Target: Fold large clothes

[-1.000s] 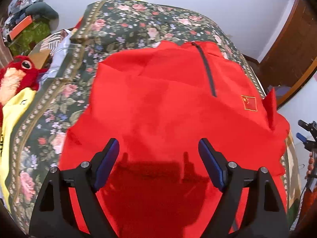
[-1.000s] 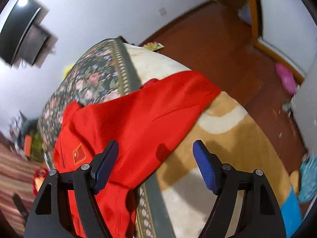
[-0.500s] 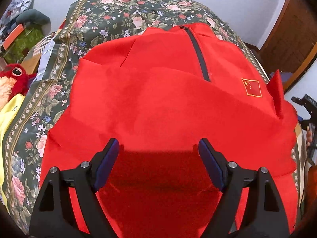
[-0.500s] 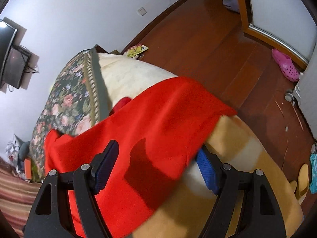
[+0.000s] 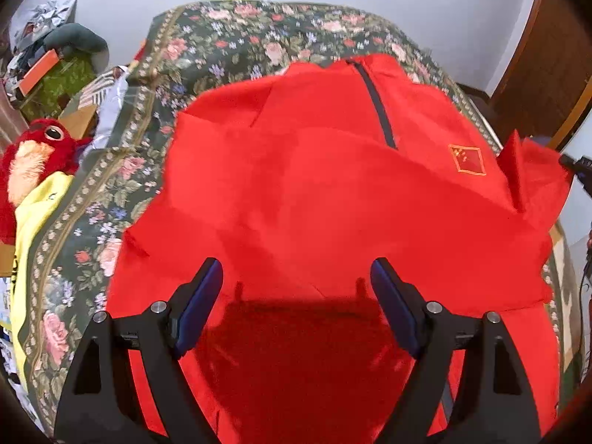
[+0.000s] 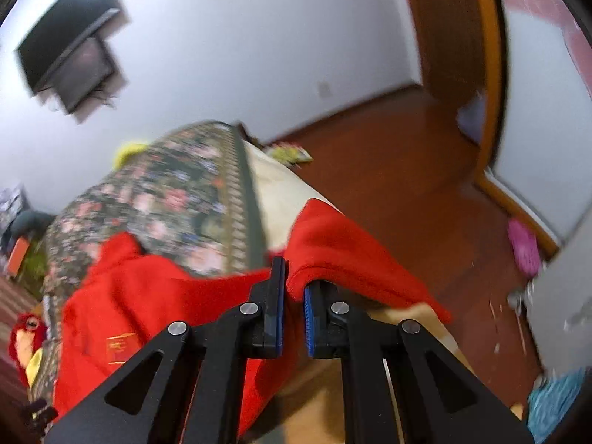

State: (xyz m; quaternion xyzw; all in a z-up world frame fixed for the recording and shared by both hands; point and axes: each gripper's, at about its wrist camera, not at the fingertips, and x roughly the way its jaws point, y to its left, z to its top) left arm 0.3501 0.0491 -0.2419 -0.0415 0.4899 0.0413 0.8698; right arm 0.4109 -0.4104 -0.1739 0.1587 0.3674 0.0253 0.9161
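Observation:
A large red jacket (image 5: 333, 199) with a dark zip and a small flag patch lies spread on the floral bedspread (image 5: 222, 48). My left gripper (image 5: 296, 288) is open and empty, hovering over the jacket's near part. My right gripper (image 6: 294, 292) is shut on the jacket's red sleeve (image 6: 344, 255) and holds it lifted off the bed's right side. The sleeve drapes over the right finger. The rest of the jacket (image 6: 148, 296) lies to the lower left in the right wrist view. The right gripper's tip shows at the far right edge of the left wrist view (image 5: 581, 170).
A red plush toy (image 5: 33, 159) and yellow cloth (image 5: 33, 222) lie left of the bed, with clutter (image 5: 55, 63) behind. A beige blanket (image 6: 281, 192) covers the bed's right side. Wooden floor (image 6: 407, 166), a pink slipper (image 6: 523, 246) and a door frame (image 6: 488, 74) lie to the right.
My right gripper has closed on the red sleeve and lifted it; it was open over the sleeve before. My left gripper stayed open and pulled back slightly over the jacket.

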